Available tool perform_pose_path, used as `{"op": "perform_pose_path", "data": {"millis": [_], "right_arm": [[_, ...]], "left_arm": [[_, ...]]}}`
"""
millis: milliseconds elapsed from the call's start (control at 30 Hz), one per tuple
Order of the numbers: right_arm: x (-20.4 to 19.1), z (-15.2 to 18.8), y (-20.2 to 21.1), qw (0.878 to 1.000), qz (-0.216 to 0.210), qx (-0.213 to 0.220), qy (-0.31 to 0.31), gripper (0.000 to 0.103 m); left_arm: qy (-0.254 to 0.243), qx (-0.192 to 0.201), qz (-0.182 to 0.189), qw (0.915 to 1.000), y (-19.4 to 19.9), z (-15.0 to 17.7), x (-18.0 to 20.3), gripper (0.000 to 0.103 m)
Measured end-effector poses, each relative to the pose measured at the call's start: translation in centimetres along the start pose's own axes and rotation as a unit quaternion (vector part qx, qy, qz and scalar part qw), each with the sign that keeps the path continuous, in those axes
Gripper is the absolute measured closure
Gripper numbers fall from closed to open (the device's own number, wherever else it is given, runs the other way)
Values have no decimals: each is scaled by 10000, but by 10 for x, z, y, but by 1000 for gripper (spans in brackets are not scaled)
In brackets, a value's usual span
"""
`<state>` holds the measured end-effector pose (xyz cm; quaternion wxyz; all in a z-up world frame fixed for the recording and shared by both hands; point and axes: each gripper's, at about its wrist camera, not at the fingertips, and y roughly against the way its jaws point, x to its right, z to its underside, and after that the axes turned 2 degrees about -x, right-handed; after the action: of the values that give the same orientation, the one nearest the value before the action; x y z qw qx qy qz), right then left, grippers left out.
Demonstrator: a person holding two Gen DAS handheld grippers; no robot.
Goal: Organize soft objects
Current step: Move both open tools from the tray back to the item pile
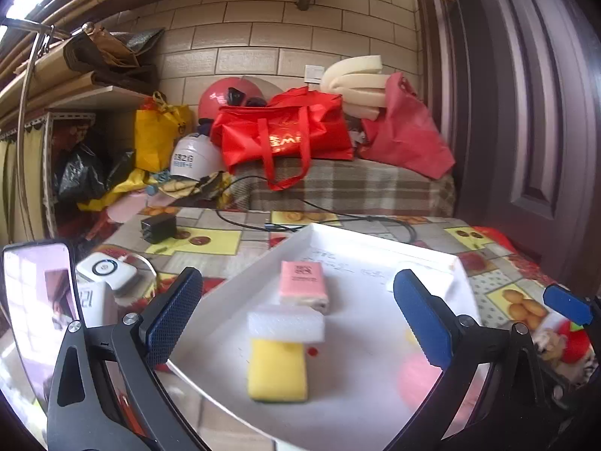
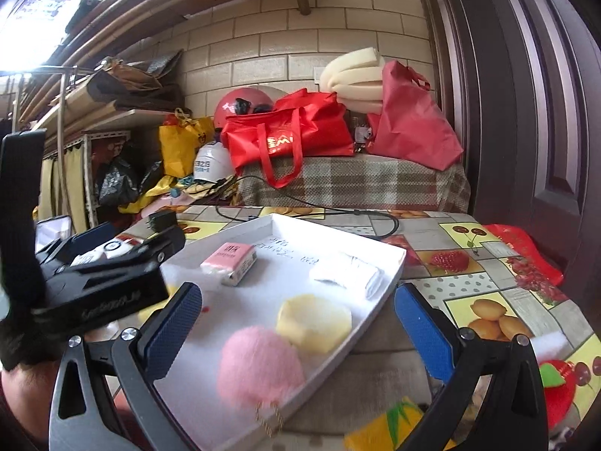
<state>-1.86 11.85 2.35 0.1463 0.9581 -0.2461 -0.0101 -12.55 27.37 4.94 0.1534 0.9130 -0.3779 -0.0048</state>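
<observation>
With its jaws spread wide and empty, the right gripper faces the fluffy pink pompom in the white tray, likely light and squashy, best pinched across its middle.

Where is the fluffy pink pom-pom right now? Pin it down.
The fluffy pink pom-pom lies inside the white tray at its near corner, touching the pale yellow sponge, between the open right gripper's fingers in the right wrist view.
</observation>
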Motion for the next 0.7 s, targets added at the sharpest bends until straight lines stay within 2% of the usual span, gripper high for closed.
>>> {"op": "perform_pose_path", "data": {"millis": [67,233,300,367,467,533,600,667,700], "right_arm": [[0,4,11,10000,-40,15,76,0],[19,15,43,10000,-2,47,49,0],[34,20,58,9998,171,46,71,0],[51,25,69,9990,427,-76,67,0],[89,35,82,9941,851,-668,-94,0],[117,45,87,9886,856,-1201,-287,0],[139,53,92,9821,835,-1629,-453,0],[153,55,100,9798,831,-1724,-582,0],[157,55,102,9796,809,-1739,-596,0]], "left_arm": [[-49,18,115,9999,6,1,6,0],[-3,6,793,9968,23,6,25,0],[-52,-129,1235,9922,27,9,37,0],[-185,-237,1508,9881,32,11,49,0],[-553,-407,1937,9787,42,16,75,1],[-887,-638,2200,9694,46,20,96,1],[-1245,-929,2500,9557,49,26,119,1],[-1566,-1243,2631,9438,49,33,142,1],[-1693,-1369,2600,9408,47,36,151,1]]}}
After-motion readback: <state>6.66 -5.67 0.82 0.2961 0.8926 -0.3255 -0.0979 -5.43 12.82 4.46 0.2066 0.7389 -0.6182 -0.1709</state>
